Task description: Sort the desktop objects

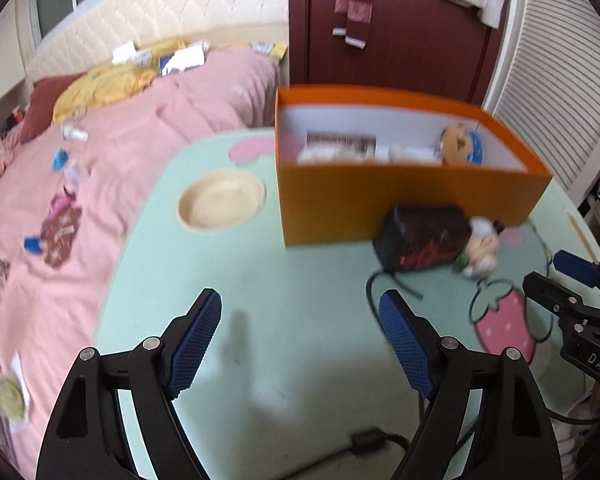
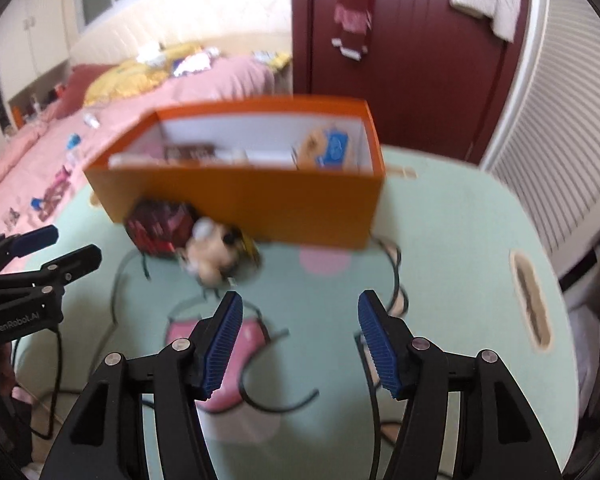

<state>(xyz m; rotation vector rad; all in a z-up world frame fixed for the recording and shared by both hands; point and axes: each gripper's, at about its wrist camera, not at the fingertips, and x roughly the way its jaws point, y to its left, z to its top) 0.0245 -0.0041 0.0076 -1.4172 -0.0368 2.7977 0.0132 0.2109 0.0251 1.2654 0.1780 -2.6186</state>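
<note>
step: between picks | left gripper [image 1: 300, 336] released, right gripper [image 2: 300, 340] released, both empty | next: probably grasp toy [image 2: 212, 256] near box [image 2: 260, 204]

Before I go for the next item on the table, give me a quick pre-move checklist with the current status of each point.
1. Left tool empty, nothing between its blue pads: ok.
2. Right tool empty, jaws apart: ok.
3. Orange box upright, open top showing: ok.
4. Items left outside the box: dark red-and-black pack and small plush toy lie against the box front: not ok, unsorted.
5. Black cable loops over the green table close to the toy: not ok, it may snag.
6. Room left in the box: cannot tell, the pictures are blurred.
</note>
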